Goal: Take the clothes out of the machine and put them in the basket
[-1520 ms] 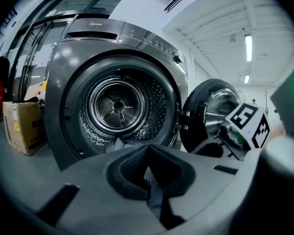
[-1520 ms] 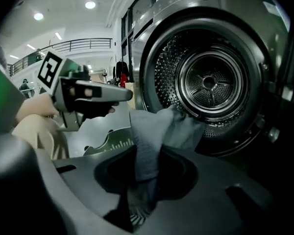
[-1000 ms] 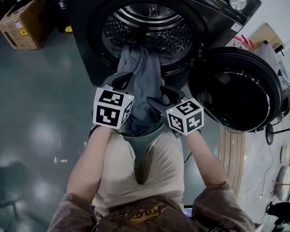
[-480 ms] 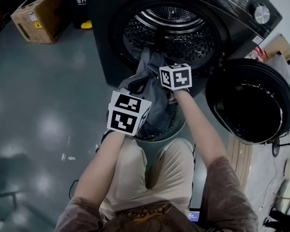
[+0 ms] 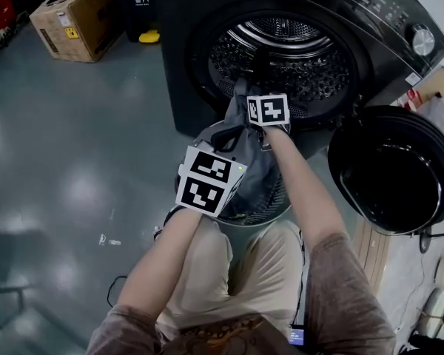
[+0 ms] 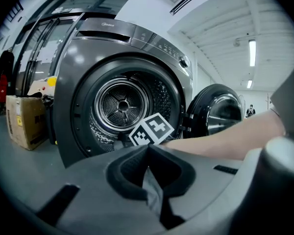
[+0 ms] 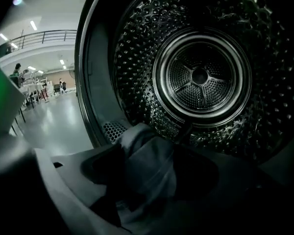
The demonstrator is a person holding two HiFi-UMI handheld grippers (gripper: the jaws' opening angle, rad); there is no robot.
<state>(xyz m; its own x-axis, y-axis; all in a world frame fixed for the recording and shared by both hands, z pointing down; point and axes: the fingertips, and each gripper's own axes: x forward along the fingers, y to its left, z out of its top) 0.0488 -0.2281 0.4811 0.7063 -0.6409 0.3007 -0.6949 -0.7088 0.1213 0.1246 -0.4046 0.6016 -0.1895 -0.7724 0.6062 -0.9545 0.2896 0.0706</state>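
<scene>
The grey garment [image 5: 257, 170] is hanging half out of the machine [image 5: 200, 28] — its upper end is lying over the lip of the drum [image 5: 303, 58], while the rest is spilling down into the basket [image 5: 260, 219] standing just below the opening. It is looking soft and limp, probably light. Cloth like this is likely going to sag and trail rather than keep any shape. A thin single layer is likely to be slipping out of a pinch, so a thick bunched fold is seeming the best place to take hold, close to the part resting on the lip.

The left gripper [image 6: 148, 152] is clamping a fold of that cloth low over the basket, its jaws closed on it. The right gripper [image 7: 152, 168] is reaching to the mouth of the drum. Its jaws have just been closing a little with a bunch of the cloth lying between them, though they are standing apart and not seeming to press on it yet.

The round door [image 5: 396, 172] is hanging open at the head view's right, clear of the cloth — and a cardboard box [image 5: 70, 21] is sitting on the floor to the machine's other side
</scene>
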